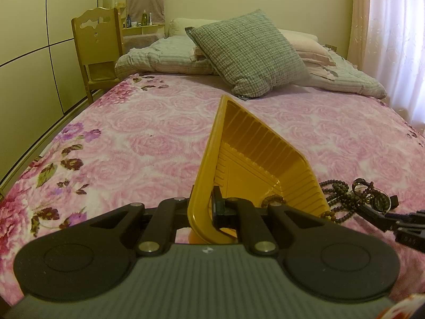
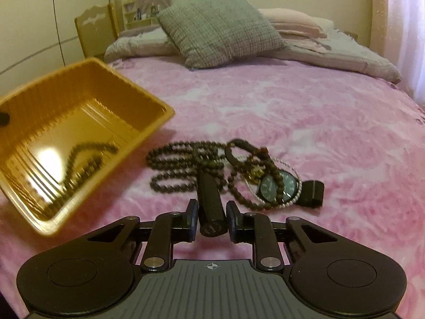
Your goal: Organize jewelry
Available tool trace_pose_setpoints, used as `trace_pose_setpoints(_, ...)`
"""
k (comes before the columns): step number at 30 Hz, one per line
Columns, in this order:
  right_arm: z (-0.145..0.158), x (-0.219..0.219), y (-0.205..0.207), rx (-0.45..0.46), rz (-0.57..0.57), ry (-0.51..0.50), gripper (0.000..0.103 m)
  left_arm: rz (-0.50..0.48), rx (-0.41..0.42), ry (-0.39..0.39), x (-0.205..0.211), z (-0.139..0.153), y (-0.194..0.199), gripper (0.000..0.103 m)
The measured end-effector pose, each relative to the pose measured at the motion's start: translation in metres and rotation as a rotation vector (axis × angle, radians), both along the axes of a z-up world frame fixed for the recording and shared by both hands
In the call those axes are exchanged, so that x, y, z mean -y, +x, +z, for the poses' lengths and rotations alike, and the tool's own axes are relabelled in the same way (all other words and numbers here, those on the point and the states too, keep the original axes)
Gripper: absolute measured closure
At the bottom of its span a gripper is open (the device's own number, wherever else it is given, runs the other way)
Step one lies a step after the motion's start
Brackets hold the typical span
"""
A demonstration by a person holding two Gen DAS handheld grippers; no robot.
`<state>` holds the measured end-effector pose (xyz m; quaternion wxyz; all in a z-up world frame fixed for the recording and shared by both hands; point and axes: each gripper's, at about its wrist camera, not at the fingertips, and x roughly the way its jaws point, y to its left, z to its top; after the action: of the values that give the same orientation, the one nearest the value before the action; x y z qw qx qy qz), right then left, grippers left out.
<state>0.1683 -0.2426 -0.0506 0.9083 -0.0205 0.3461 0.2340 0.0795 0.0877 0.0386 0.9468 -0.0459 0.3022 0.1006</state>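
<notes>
Tray: we have the yellow tray (image 1: 255, 159) pinched by its rim in the left claw (image 1: 204, 207), jaws closed tight on the thin plastic wall, and it hangs tilted with its open side leaning toward the jewelry. We judge the tilt is there to make a ramp, so pieces can be swept or dropped in from the right.

Inside the tray: from the right camera, a strand of dark beads (image 2: 85, 156) already lies on the tray floor, blurred.

Right claw: the right claw (image 2: 212, 218) sits low over the blanket with a black cylinder (image 2: 209, 199) between its jaws. The jaws stand just beside it on both sides, and we cannot tell whether they grip it or merely flank it.

Jewelry pile: at twelve to two o'clock of the right claw, the bead necklaces (image 2: 183, 164), a black loop (image 2: 239, 151), a pearl string (image 2: 292, 194) and the watch (image 2: 276, 186) lie tangled together on the pink blanket (image 2: 292, 106).

Snags: strands cross over the watch, so we reckon lifting one piece may drag its neighbours along. A small black block (image 2: 313, 190) sits touching the pile at three o'clock.

Around: the checked pillow (image 1: 249, 53) and folded bedding sit well back at twelve; a wooden chair (image 1: 98, 45) stands off the bed at ten. Neither is in our way.
</notes>
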Motion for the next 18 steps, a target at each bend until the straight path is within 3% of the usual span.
trace_pose_setpoints(11,0.062,-0.046,-0.002,0.033,0.126,0.182,0.081,-0.001,-0.001,0.003,0.002,0.001,0.001,0.096)
trace_pose_setpoints(18,0.057,-0.089,-0.001,-0.003,0.222,0.196,0.081,-0.001,-0.001,0.004,0.002,0.001,0.001,0.096)
